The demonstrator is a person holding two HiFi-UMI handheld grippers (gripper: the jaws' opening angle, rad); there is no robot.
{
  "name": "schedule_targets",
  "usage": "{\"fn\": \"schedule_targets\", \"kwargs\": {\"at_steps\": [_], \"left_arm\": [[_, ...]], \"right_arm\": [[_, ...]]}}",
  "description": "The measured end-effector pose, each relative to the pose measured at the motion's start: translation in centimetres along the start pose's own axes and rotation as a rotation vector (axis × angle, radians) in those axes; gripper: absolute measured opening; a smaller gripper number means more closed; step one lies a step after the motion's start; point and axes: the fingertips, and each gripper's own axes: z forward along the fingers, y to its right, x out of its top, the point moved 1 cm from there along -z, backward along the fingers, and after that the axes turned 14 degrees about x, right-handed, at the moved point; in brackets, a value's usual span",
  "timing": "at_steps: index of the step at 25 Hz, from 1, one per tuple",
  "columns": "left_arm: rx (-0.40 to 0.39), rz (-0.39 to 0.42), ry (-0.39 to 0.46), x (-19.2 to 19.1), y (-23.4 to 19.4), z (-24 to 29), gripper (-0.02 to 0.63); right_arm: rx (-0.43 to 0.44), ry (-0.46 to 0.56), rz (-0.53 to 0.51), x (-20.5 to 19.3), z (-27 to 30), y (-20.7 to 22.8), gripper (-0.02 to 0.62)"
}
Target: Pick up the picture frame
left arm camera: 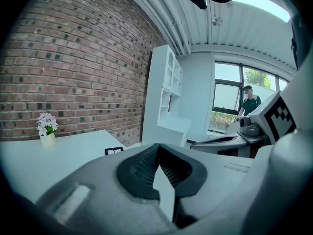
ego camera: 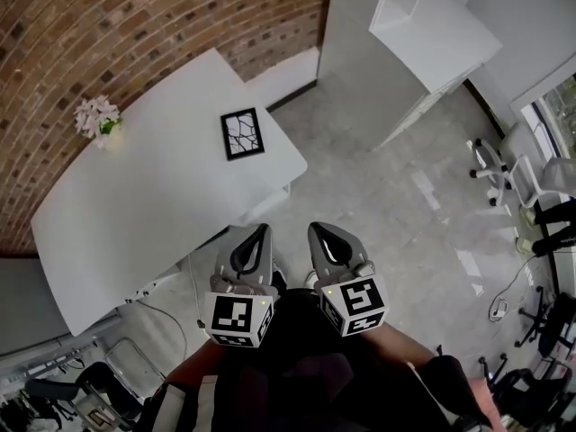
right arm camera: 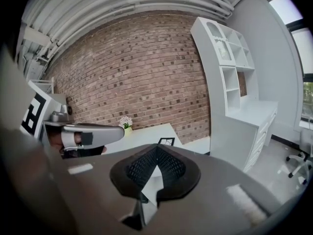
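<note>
A black picture frame [ego camera: 242, 133] with a white cracked-pattern print lies flat near the right end of a white table [ego camera: 153, 196]. It shows small and far in the left gripper view, frame [left arm camera: 114, 151], and in the right gripper view, frame [right arm camera: 166, 141]. My left gripper [ego camera: 263, 229] and right gripper [ego camera: 317, 229] hang side by side over the floor, short of the table's near corner, both pointing toward it. Both are shut with nothing between the jaws. The frame sits well beyond their tips.
A small pot of pink flowers [ego camera: 98, 120] stands at the table's far left by the brick wall [ego camera: 135, 25]. A white shelf unit [ego camera: 423, 34] stands at the right. Office chairs [ego camera: 504, 169] and cables [ego camera: 504, 300] sit on the grey floor at far right. A person [left arm camera: 249, 104] stands by the window.
</note>
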Motion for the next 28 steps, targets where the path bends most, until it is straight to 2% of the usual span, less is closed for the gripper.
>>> {"fn": "schedule_targets", "kwargs": {"at_steps": [9,15,22,28], "left_arm": [[-0.012,-0.038,0.022,1.7,-6.4,3.2,0.002],[-0.002,-0.065,0.030,2.4,-10.0,4.3,0.002],[0.026,-0.108,0.019,2.4,-12.5,5.6,0.002],[0.067,-0.112,-0.002,2.1,-14.2,8.3,0.002]], "right_arm": [[-0.026,-0.043,-0.039,2.2,6.4,-0.4,0.002],[-0.047,-0.058,-0.024,3.4,9.6,-0.4,0.002],[-0.046,-0.090,-0.015,4.1,12.6,-0.1,0.002],[-0.022,-0.099,-0.002,4.2,15.4,2.2,0.002]]}}
